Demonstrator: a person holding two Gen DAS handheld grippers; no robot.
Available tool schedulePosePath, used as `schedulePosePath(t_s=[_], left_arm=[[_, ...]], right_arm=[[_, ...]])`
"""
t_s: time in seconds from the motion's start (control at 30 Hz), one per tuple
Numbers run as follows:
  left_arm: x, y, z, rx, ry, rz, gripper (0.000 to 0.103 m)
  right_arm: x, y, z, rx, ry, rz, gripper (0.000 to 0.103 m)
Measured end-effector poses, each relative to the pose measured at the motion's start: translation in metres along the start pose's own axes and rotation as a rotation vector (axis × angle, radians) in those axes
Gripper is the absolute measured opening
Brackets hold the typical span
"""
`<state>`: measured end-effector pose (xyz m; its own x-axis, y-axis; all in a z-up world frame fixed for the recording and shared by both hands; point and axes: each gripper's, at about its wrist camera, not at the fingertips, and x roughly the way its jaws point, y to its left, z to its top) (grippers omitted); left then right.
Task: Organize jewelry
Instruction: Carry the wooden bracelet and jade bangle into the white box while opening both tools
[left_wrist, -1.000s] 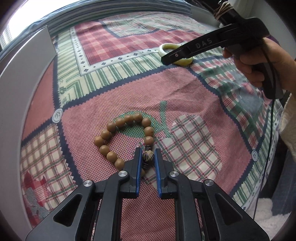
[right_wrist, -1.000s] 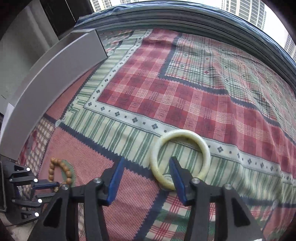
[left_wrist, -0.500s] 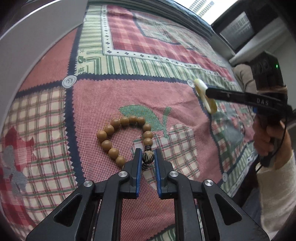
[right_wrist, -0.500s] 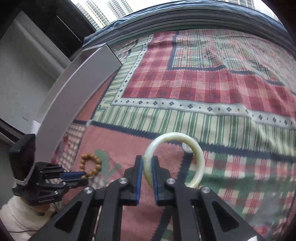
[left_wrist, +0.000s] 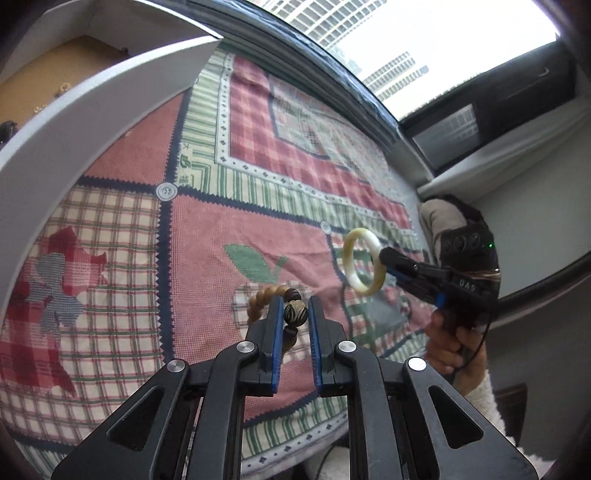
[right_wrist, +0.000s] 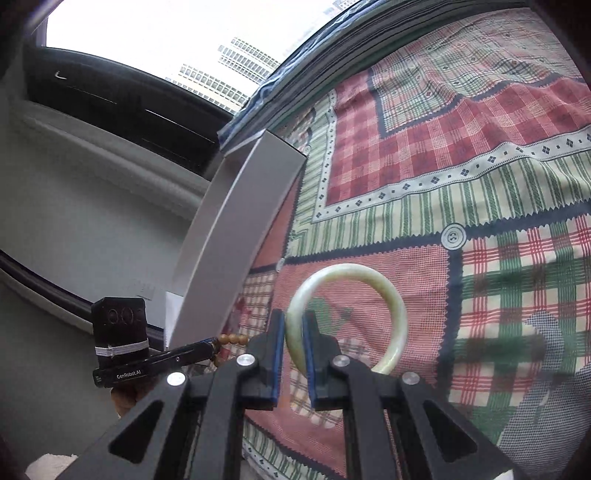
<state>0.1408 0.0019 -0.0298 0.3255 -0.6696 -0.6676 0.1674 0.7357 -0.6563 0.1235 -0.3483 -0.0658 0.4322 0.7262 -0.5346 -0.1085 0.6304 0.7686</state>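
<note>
Left gripper (left_wrist: 293, 314) jaws are clenched on the striped bead of the wooden bead bracelet (left_wrist: 275, 301), lifted above the patchwork quilt (left_wrist: 207, 236). Right gripper (right_wrist: 293, 332) pinches the jade bangle (right_wrist: 347, 314) midair, right of the white box (left_wrist: 88, 110). That bangle's slick, so any tilt could slip it out.

We see a smooth, glossy pale bangle (right_wrist: 384, 306) that looks like jade, matt wooden-looking bracelet beads (left_wrist: 264, 301), a coarse woven patchwork cloth (left_wrist: 207, 258), and matt black plastic gripper fingers (left_wrist: 275, 332).
</note>
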Motion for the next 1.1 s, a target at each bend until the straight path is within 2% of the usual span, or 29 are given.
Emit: schedulePosePath(t_s=[0.17, 0.57, 0.87, 1.0, 1.1], left_arm=[[-0.022, -0.005, 0.0, -0.008, -0.023, 0.005, 0.011], [-0.096, -0.008, -0.006, -0.011, -0.109, 0.118, 0.011], [-0.197, 0.006, 0.011, -0.03, -0.288, 0.188, 0.011], [-0.233, 0.029, 0.028, -0.051, -0.386, 0.274, 0.011], [-0.248, 0.052, 0.044, -0.063, -0.438, 0.366, 0.011]], right_arm=[[-0.005, 0.007, -0.01, 0.023, -0.021, 0.049, 0.011], [-0.005, 0.03, -0.013, 0.016, -0.014, 0.095, 0.011], [0.022, 0.085, 0.011, -0.055, 0.003, 0.135, 0.011], [0.053, 0.124, 0.031, -0.111, 0.02, 0.162, 0.01], [0.081, 0.156, 0.048, -0.161, 0.023, 0.187, 0.01]])
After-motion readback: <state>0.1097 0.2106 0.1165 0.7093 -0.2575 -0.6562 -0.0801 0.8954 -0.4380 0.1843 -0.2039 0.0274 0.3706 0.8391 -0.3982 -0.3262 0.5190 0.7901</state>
